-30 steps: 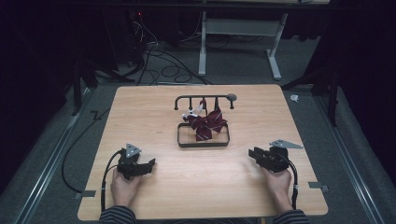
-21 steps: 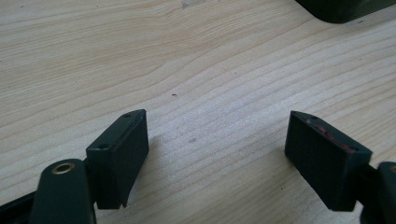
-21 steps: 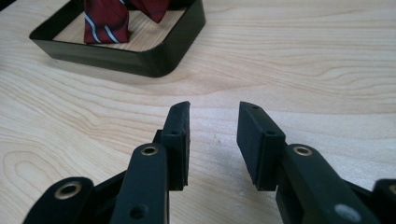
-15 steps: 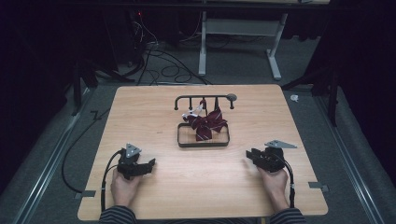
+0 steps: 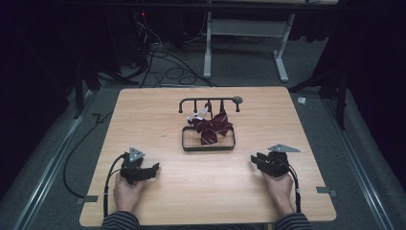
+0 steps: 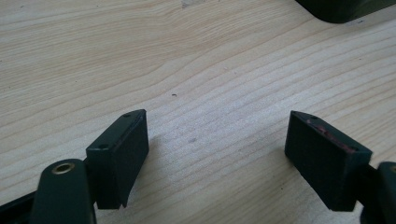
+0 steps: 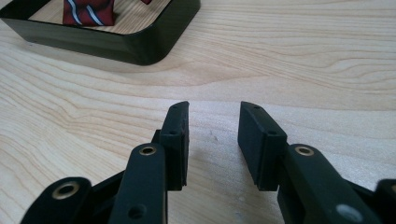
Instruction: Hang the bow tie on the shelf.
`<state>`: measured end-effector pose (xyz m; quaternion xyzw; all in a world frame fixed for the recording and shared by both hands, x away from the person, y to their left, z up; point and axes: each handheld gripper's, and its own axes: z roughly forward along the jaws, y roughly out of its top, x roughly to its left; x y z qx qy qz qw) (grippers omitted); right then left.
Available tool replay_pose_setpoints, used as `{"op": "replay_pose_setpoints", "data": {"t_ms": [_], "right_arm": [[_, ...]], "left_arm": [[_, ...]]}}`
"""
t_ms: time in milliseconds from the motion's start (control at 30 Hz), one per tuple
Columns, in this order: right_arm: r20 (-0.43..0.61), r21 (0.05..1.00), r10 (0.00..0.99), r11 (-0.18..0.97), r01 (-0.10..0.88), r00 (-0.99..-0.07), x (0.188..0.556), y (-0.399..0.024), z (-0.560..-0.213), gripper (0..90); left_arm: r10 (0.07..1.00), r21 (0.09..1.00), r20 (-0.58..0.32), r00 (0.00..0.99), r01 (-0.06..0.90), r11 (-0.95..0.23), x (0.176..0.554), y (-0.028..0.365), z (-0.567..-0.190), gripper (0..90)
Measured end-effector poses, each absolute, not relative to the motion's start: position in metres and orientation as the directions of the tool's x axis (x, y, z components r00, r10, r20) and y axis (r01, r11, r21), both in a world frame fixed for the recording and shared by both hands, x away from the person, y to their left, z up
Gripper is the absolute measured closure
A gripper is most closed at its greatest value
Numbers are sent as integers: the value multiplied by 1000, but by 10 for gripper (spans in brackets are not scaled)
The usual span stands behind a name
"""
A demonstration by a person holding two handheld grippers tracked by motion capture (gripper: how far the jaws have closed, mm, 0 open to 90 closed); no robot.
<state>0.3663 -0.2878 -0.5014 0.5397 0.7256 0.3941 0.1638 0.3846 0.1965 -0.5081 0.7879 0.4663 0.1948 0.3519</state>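
A dark red striped tie (image 5: 210, 127) lies bunched in a shallow black tray (image 5: 208, 148) at the table's middle, part of it reaching up toward a black hook rack (image 5: 210, 100) just behind. My left gripper (image 5: 152, 168) rests low at the front left, open wide over bare wood (image 6: 217, 116). At the front right, my right gripper (image 5: 256, 159) points toward the tray; its jaws stand a narrow gap apart with nothing between them (image 7: 213, 107). In the right gripper view the tray's corner (image 7: 140, 46) and a bit of the tie (image 7: 88, 11) lie ahead to the left.
The wooden table (image 5: 158, 120) has broad bare areas left, right and in front of the tray. A corner of the tray (image 6: 341, 7) shows at the top right of the left gripper view. Cables (image 5: 158, 52) and a white desk frame (image 5: 249, 33) stand on the floor beyond.
My right gripper has slid slightly left, toward the tray. The left gripper and the tie have stayed put.
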Motion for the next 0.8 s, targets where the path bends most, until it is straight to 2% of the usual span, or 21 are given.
{"op": "replay_pose_setpoints", "data": {"t_ms": [333,533,800], "right_arm": [[93,743,926,179,645,-365,363,-281,-502,599],[-17,734,919,279,619,-394,363,-272,-502,483],[-13,732,920,275,623,-392,363,-271,-502,459]], "left_arm": [[872,736,-21,489,598,-318,385,197,-508,221],[872,736,-20,489,598,-318,384,197,-508,222],[872,736,-18,489,597,-320,384,196,-508,216]]}}
